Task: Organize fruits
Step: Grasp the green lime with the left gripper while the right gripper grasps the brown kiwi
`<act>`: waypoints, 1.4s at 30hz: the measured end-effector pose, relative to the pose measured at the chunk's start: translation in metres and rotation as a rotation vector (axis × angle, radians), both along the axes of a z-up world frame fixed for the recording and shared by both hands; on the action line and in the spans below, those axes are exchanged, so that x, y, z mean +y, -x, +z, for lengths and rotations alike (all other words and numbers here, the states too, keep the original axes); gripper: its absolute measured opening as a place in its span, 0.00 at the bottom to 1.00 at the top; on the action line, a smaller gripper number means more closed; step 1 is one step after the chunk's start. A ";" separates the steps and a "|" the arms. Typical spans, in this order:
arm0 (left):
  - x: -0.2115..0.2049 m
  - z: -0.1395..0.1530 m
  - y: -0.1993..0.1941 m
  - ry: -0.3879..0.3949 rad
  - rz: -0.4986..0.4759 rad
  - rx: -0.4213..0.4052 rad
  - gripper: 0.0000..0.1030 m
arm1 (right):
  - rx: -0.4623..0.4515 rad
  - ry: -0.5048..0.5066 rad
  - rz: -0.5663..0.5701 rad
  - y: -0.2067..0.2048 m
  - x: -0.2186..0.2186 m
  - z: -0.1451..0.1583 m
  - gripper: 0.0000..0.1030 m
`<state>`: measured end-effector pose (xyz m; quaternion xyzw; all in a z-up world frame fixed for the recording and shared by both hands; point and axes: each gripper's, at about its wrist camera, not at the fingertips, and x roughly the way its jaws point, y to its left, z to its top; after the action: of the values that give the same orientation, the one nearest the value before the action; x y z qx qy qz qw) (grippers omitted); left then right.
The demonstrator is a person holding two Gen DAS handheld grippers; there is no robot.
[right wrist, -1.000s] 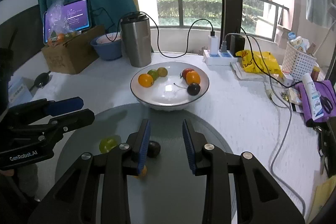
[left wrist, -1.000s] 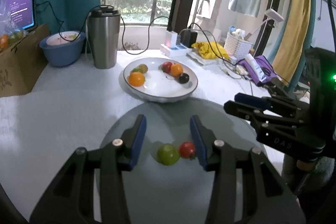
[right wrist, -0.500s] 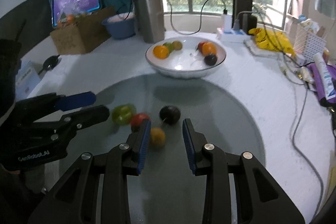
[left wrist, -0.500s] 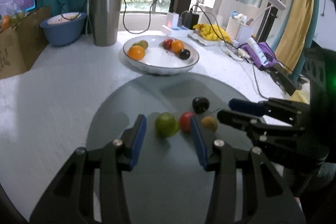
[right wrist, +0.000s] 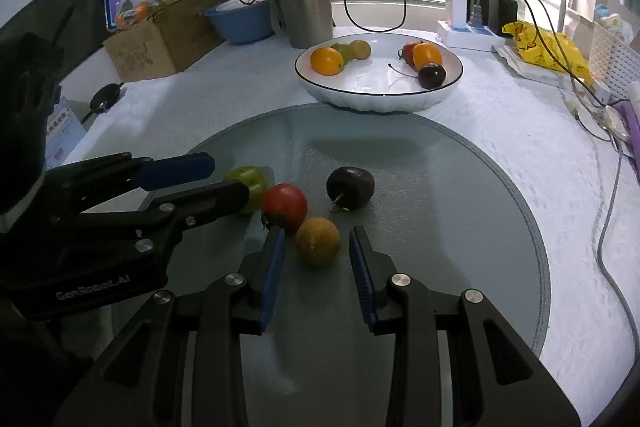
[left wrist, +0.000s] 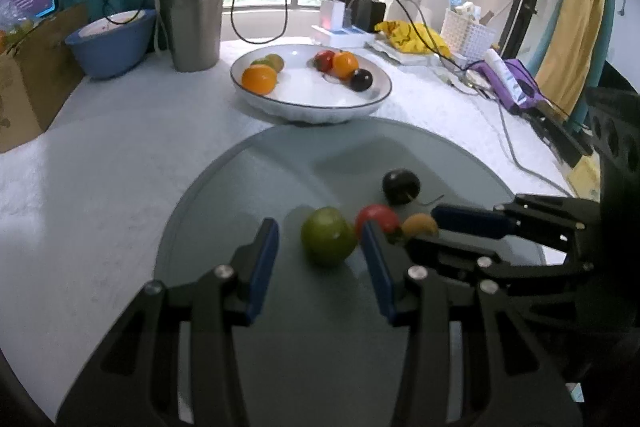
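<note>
Several loose fruits lie on a round grey glass disc (left wrist: 224,195): a green fruit (left wrist: 328,235), a red tomato (right wrist: 285,206), a dark plum (right wrist: 351,187) with a stem, and a small yellow-orange fruit (right wrist: 318,241). My left gripper (left wrist: 319,227) is open, and the green fruit sits between its fingertips, closer to the right pad. My right gripper (right wrist: 317,231) is open around the yellow-orange fruit, with a small gap on each side. Each gripper shows in the other's view, the left gripper (right wrist: 234,177) low at the green fruit (right wrist: 251,183). A white bowl (right wrist: 372,99) behind the disc holds several fruits.
Behind the bowl stand a steel tumbler (left wrist: 191,15) and a blue bowl (left wrist: 110,43). A cardboard box (right wrist: 160,39) with bagged fruit is at the left. Cables, a power strip (right wrist: 468,35), a yellow bag (right wrist: 548,53) and a white basket (left wrist: 468,35) crowd the right.
Both grippers have sunk toward the disc and tipped downward. The green fruit now lies between the left fingertips, the yellow-orange fruit between the right ones. The fruits have not moved.
</note>
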<state>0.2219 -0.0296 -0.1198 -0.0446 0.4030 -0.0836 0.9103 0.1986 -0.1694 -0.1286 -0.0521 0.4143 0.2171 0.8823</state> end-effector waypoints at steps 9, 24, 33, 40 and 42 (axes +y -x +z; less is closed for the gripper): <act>-0.006 -0.008 -0.007 -0.032 -0.014 0.026 0.44 | 0.016 0.013 0.013 -0.005 0.002 -0.006 0.34; -0.009 -0.006 -0.005 -0.032 -0.036 0.017 0.32 | 0.001 0.008 -0.002 -0.002 -0.002 -0.002 0.25; -0.008 0.010 0.003 -0.023 -0.030 -0.020 0.32 | -0.026 0.006 -0.021 0.003 -0.009 0.008 0.25; -0.008 0.023 0.005 -0.020 -0.032 -0.053 0.32 | -0.062 0.001 -0.040 0.006 -0.016 0.022 0.25; -0.007 0.026 0.004 -0.020 -0.030 -0.060 0.32 | -0.071 0.001 -0.043 0.007 -0.018 0.026 0.25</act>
<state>0.2175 -0.0366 -0.0937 -0.0269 0.3767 -0.0945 0.9211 0.1918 -0.1876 -0.1023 -0.0511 0.3837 0.1962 0.9009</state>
